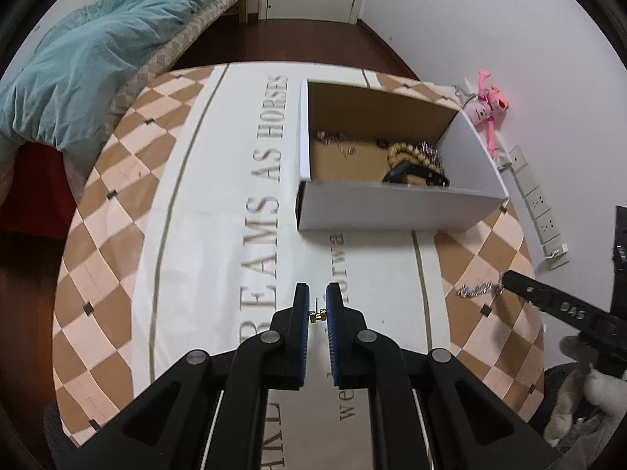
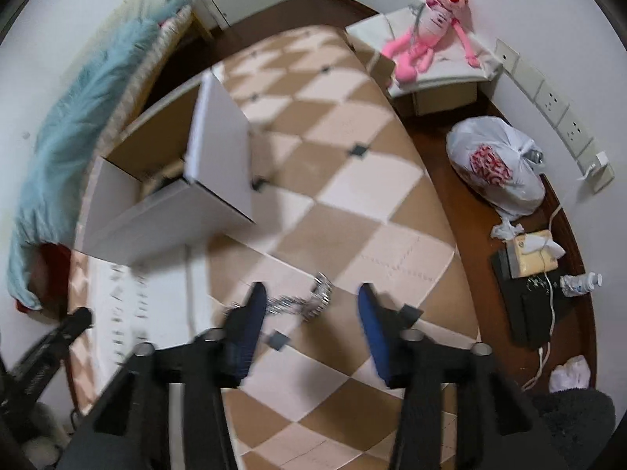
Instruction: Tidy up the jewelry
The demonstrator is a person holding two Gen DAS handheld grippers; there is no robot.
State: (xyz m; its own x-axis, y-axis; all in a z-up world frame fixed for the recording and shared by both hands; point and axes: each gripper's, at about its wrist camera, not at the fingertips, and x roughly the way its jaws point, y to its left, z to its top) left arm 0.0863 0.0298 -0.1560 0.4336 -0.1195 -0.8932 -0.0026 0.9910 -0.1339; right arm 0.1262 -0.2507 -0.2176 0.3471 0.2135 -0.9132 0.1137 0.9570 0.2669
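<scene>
While white box point(image 1: 392, 207) holds bracelets point(image 1: 415, 160), left gripper point(image 1: 317, 297) pinches earring point(image 1: 317, 315), right gripper point(image 2: 311, 301) spread.

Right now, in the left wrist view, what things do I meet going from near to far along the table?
Left hand-held gripper with a small gold earring between its fingers → white box → black strap → wooden bead bracelet → silver chain inside the box.
</scene>
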